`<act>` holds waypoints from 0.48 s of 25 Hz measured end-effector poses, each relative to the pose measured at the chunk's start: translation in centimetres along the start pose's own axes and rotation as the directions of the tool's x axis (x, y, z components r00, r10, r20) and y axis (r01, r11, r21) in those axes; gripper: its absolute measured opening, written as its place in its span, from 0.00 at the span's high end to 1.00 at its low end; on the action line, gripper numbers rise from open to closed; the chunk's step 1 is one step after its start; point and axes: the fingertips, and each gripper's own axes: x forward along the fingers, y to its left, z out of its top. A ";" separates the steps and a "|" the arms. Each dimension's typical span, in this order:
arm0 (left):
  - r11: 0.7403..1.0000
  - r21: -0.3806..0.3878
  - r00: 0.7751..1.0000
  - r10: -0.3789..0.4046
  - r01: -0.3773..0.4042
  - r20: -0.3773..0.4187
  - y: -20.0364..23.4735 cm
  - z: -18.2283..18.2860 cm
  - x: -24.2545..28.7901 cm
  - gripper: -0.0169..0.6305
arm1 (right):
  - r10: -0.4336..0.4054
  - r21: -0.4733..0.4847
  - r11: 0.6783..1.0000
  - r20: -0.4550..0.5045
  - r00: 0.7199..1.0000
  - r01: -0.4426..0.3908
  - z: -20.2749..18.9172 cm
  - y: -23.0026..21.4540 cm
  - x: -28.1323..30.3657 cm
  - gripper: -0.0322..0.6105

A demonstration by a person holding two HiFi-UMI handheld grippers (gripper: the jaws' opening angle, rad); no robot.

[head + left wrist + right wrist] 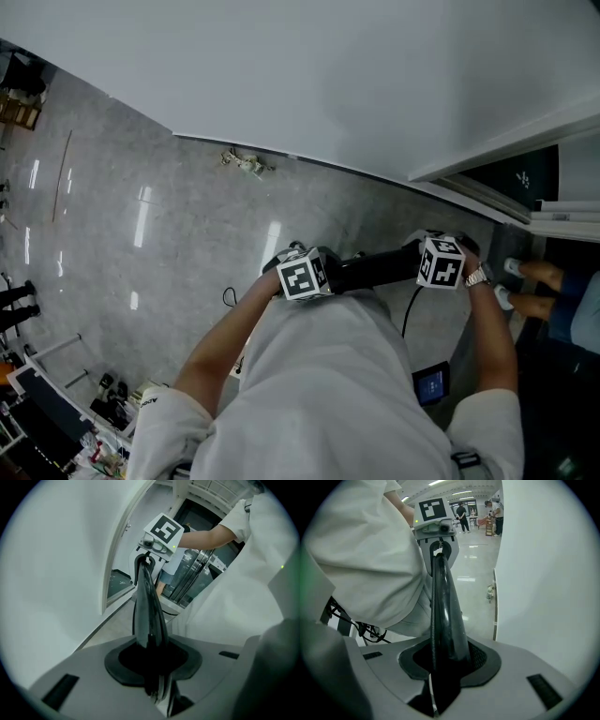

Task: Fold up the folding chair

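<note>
Black glossy bar (375, 270) runs from the left claw (317, 276) to the right claw (433, 263), above the grey floor (187, 216). Each claw is clamped narrow on its own end.

Black chair frame (375, 270), grey floor (187, 216)

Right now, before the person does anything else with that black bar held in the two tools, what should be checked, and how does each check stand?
1. Left tool shut on the black bar: ok.
2. Right tool shut on the same bar: ok.
3. Bar runs straight from one tool to the other: ok.
4. Bar apart from the white wall: ok.
5. Chair folded flat: cannot tell; only the bar shows.
6. Bystander at the right edge stands clear: cannot tell.
</note>
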 end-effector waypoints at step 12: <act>0.993 0.111 0.997 0.055 -0.048 -0.059 3.8 -2.9 -5.7 0.84 | -0.102 0.071 0.992 -0.005 0.995 0.102 5.8 -2.3 -0.2 0.77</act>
